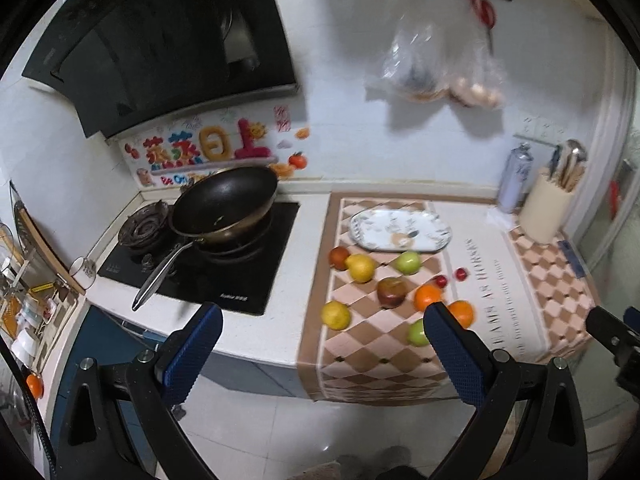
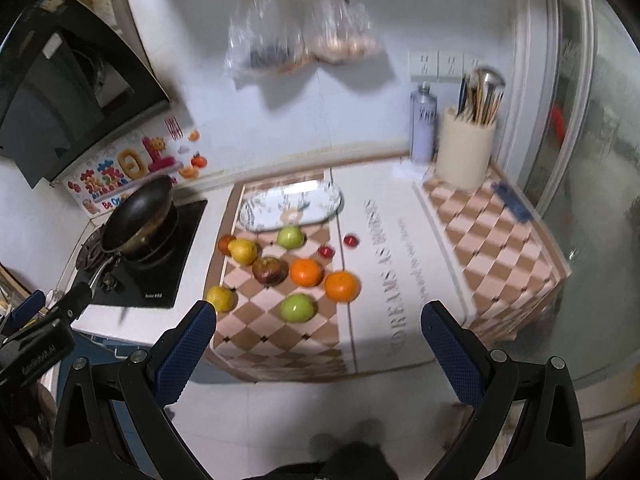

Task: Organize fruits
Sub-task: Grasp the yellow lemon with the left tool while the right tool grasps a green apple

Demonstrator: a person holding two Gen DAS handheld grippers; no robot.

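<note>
Several fruits lie loose on the checkered mat (image 2: 280, 336): two oranges (image 2: 341, 286) (image 2: 306, 272), two green apples (image 2: 297, 307) (image 2: 290, 237), yellow fruits (image 2: 221, 298) (image 2: 244, 251), a dark reddish-brown fruit (image 2: 270, 270) and small red ones (image 2: 351, 240). An empty patterned oval plate (image 2: 292, 205) (image 1: 400, 230) sits behind them. The same oranges (image 1: 428, 296), green apple (image 1: 409, 262) and yellow fruit (image 1: 336, 315) appear in the left wrist view. My left gripper (image 1: 322, 330) and right gripper (image 2: 318, 326) both hang open in front of the counter, above the floor, holding nothing.
A black frying pan (image 1: 226, 204) rests on the stove (image 1: 240, 276) left of the mat. A utensil holder (image 2: 466, 154) and a bottle (image 2: 423, 124) stand at the back right. Plastic bags (image 2: 300, 36) hang on the wall. A glass door (image 2: 592, 200) bounds the right side.
</note>
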